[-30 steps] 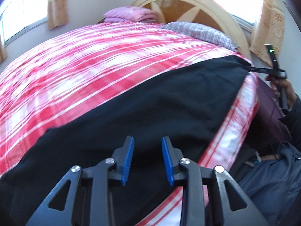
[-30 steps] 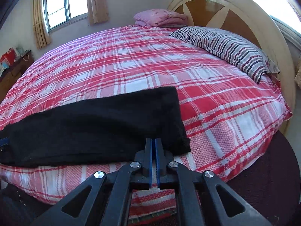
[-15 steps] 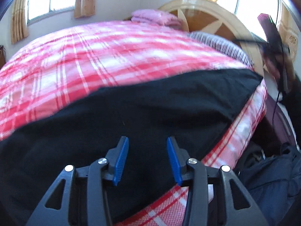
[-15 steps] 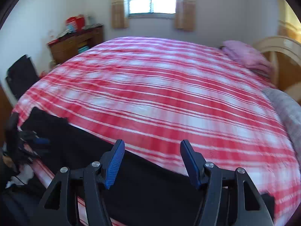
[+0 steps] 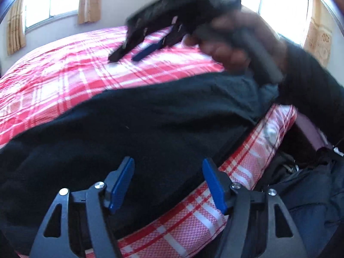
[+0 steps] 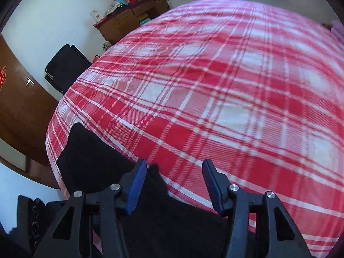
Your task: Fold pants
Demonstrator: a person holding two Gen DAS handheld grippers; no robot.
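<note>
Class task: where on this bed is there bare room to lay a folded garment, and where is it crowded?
Free: the wide plaid bedspread beyond the black pants, running toward the window wall and the dresser side. Crowded: the near edge, where the pants lie and both open tools, left and right, hover.
</note>
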